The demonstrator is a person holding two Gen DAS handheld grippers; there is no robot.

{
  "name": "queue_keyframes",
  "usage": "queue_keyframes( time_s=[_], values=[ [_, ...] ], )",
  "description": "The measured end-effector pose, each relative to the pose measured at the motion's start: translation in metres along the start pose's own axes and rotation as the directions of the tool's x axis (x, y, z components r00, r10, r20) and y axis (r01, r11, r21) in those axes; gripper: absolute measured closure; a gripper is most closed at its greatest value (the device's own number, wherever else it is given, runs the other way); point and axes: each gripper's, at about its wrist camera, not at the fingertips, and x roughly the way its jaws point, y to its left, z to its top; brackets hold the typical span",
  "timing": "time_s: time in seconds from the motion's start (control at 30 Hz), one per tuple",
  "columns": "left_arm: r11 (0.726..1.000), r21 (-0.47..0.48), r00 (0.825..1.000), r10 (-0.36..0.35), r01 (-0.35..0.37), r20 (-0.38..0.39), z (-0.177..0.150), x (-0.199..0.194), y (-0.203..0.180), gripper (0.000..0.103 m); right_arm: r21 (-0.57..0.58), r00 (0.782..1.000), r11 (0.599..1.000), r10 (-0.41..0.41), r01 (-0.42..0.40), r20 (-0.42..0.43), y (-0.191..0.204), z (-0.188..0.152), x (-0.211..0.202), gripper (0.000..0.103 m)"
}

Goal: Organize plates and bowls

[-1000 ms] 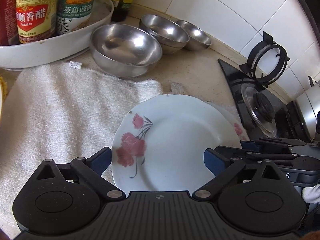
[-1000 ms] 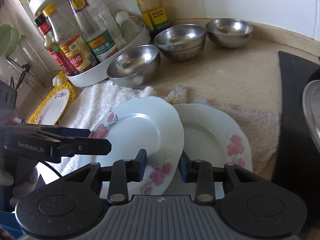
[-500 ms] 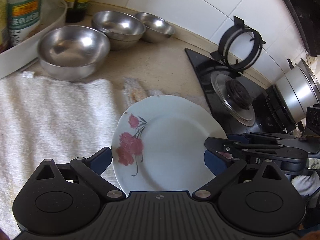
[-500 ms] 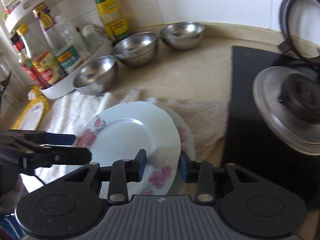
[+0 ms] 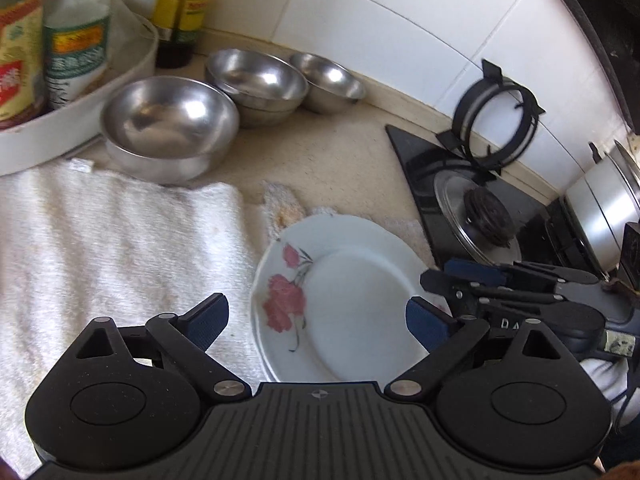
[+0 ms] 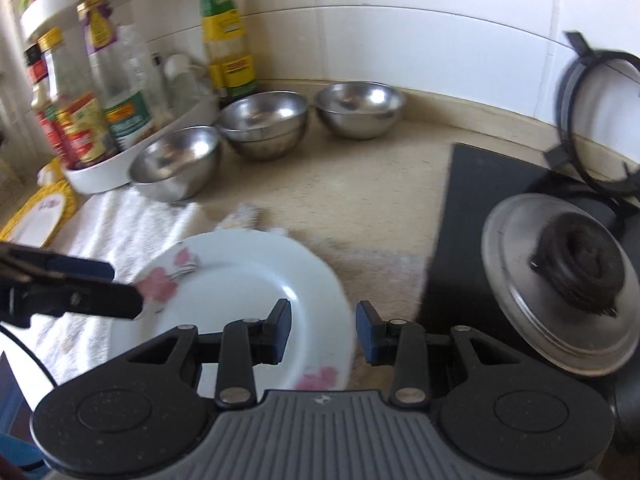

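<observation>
Plate [image 6: 240,280] stacked on another atop towel [image 5: 100,240] near stove; right gripper [image 6: 322,330], fingers [image 6: 280,326] parted astride its rim, apparently just let go; left gripper [image 5: 316,320] spread wide, empty; bowls [image 6: 260,120] unsorted along surface [image 6: 360,184].

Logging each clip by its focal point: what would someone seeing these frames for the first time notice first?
Most likely the white round plate with pink flowers, lying on the pale towel between both grippers; a second plate seems to sit under it. The left gripper is wide open above it, and the right gripper is open around its rim. Behind, shiny steel bowls line the beige counter, left of the black gas stove.
</observation>
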Motion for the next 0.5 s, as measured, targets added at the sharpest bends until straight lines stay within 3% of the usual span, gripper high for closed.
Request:
queue_keyframes(
  time_s=[0.13,0.27,0.5],
  values=[
    [0.995,-0.028,0.994,0.098,-0.097,0.053,-0.003,-0.014,0.001,0.004,-0.071,0.997,0.994,0.081,-0.081,0.005,0.017,0.01,0.001,0.065],
    [0.973,-0.085,0.972,0.219,-0.212,0.082,-0.008,-0.029,0.006,0.004,-0.125,0.988,0.98,0.155,-0.155,-0.005,0.035,0.021,0.005,0.065],
    [0.894,-0.162,0.888,0.44,-0.419,0.131,-0.019,-0.067,0.028,0.0,-0.203,0.953,0.931,0.3,-0.302,-0.042,0.084,0.038,0.018,0.061]
  ],
)
